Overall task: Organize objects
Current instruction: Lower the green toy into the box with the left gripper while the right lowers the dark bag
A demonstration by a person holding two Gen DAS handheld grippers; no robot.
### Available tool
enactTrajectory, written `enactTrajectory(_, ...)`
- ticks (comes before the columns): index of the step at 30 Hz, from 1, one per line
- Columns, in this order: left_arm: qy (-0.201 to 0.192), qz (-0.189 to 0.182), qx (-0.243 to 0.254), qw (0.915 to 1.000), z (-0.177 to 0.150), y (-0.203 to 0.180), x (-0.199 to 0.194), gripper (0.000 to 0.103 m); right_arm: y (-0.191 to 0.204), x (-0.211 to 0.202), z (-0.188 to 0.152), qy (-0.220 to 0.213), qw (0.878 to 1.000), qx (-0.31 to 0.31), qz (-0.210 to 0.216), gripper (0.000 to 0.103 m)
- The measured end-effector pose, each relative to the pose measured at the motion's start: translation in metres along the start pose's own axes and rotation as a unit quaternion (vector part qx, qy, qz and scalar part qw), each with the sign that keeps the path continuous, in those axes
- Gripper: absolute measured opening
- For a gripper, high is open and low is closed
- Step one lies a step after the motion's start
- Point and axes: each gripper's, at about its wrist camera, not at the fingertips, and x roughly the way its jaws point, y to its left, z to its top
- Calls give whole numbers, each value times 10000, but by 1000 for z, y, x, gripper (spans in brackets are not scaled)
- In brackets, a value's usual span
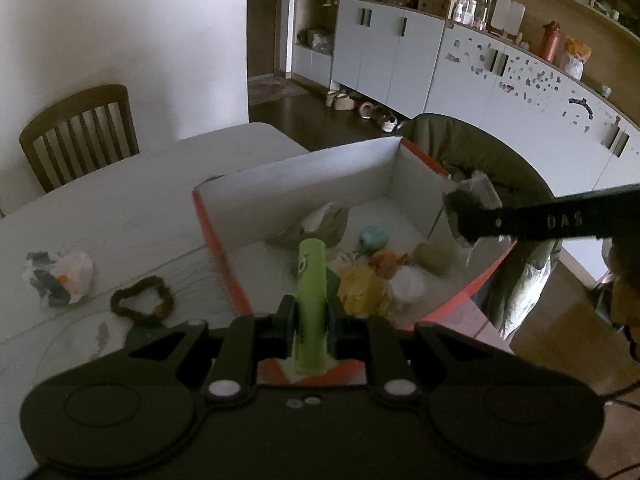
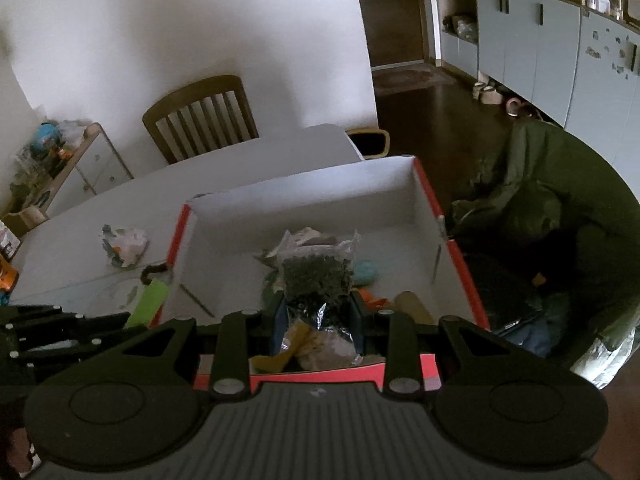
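My left gripper [image 1: 311, 318] is shut on a light green tube [image 1: 310, 292] that stands upright over the near rim of the red-edged white box [image 1: 248, 196]. My right gripper [image 2: 318, 318] is shut on a clear bag of dark beads [image 2: 316, 276], held above the inside of the same box [image 2: 304, 196]. In the left wrist view the right gripper's finger [image 1: 532, 222] reaches in from the right with the bag [image 1: 474, 196] at its tip. The green tube [image 2: 150, 304] also shows at the left of the right wrist view. Several small items lie in the box.
On the white table [image 1: 132, 200], left of the box, lie a crumpled wrapper [image 1: 60, 278] and a brown hair tie [image 1: 142, 298]. A wooden chair [image 1: 78, 132] stands behind the table. A chair draped with a green jacket [image 2: 552, 216] stands to the right, grey cabinets [image 1: 400, 52] beyond.
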Motion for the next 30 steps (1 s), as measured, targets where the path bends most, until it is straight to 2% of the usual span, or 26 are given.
enactTrajectory(10, 182, -159, 35, 9997, 36, -20, 48, 14, -22, 32, 3, 342, 9989, -319, 67, 31)
enactTrajectory(17, 518, -220, 173, 9983, 50, -31, 89, 14, -32, 55, 7, 551, 9970, -537, 62, 31)
enactTrajectory(24, 856, -402, 92, 9955, 64, -36, 122, 14, -36, 74, 9, 735, 9947, -716, 108, 31)
enactTrajectory(30, 1108, -390, 147, 9930, 70, -41, 146, 14, -35, 89, 7, 846, 9921, -923, 56, 31)
